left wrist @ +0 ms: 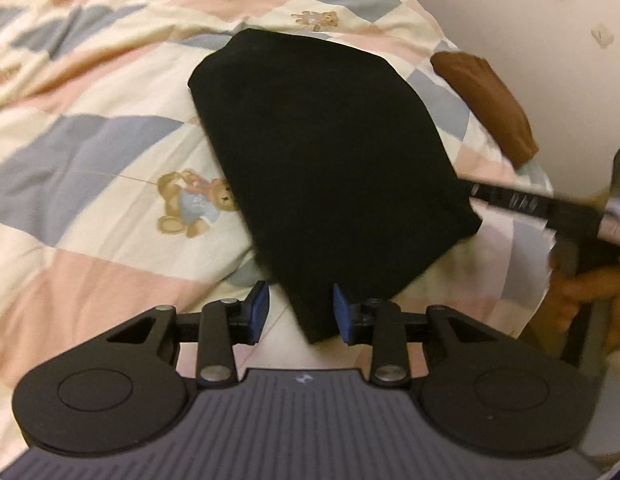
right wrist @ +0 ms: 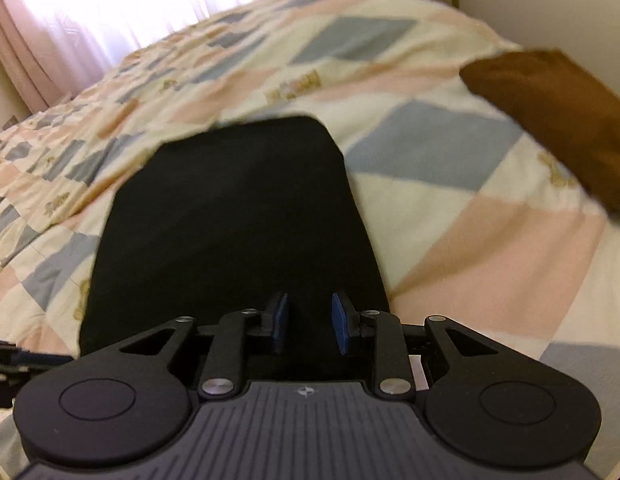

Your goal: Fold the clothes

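A: Item one, nearest the lens in the left wrist view: our left gripper [left wrist: 297, 310], blue pads parted. The near corner of the black garment [left wrist: 326, 168] lies between them, but we see a gap at the left pad [left wrist: 259, 309]; the right pad sits at the cloth's edge and we cannot tell that it presses. We enter it as apart, gripping nothing.

B: Item two, right wrist view: our right gripper [right wrist: 309, 322], pads likewise apart, hanging over the near hem of the same black garment [right wrist: 238, 220]. Nothing is clamped that we can see; whether the tips touch the cloth is hidden.

A: Location of the garment: flat on the patchwork quilt [left wrist: 90, 152], already a compact folded block, running from six o'clock toward twelve in both views. At two o'clock from it, near the bed's edge, lies a brown folded piece [left wrist: 490, 104], well apart.

B: Also entered: in the left view at four o'clock, a hand [left wrist: 590, 296] carrying the other tool, blurred.

A: Step in hand, by our judgement: the black piece looks folded and just laid down, so we are between releasing it and the next handling.

B: Next move, as we reckon it: either take both near corners for one more fold toward twelve o'clock, or lift the block and carry it toward the brown piece. Either way the pads must close squarely on all layers, or the fold will slip open.
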### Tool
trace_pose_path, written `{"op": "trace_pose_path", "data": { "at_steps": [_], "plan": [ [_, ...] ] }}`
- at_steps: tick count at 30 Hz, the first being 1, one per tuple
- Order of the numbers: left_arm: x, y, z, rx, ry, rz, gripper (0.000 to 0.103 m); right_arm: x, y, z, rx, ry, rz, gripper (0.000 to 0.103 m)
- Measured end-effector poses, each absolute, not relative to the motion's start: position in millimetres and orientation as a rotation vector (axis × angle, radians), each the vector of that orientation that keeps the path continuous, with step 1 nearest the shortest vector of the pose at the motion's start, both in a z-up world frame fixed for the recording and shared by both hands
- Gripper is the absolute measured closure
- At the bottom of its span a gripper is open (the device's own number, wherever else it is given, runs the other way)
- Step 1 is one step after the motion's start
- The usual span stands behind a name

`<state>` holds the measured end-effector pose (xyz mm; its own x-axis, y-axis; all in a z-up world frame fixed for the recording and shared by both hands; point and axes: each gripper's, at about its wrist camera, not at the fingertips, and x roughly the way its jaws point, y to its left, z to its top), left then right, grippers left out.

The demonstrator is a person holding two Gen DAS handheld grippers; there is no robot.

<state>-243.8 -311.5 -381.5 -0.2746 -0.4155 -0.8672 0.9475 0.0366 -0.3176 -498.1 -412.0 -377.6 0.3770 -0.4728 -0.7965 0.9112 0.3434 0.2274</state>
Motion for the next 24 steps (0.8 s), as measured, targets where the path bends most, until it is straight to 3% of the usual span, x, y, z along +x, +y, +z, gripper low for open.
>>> {"op": "trace_pose_path", "data": {
  "at_steps": [7, 11, 15, 20, 24],
  "plan": [
    [-246.4, -319.4, -396.1, 0.702, 1.206, -1.477, 0.076, -492.3, -403.5, -384.3, 0.784, 0.732, -0.985, 0.072],
    [-238.5, -314.0, -379.2, 0.746, 1.191, -1.457, 0.076, -494.2, -402.7, -373.7, 0.802, 0.702, -0.99, 0.071],
    [-231.6, -322.7, -373.2, 0.871, 1.164, -1.319, 0.075, -499.9, -403.9, -363.2, 0.844, 0.709, -1.011, 0.06],
    [-223.6, -340.2, -369.5, 0.928, 1.162, -1.199, 0.072, -495.9, -400.8, -360.5, 0.915, 0.823, -1.091, 0.056],
    [-222.3, -347.1, -367.1, 0.949, 1.165, -1.186, 0.071, -486.5, -390.0, -351.8, 0.946, 0.836, -1.084, 0.045]
  ]
}}
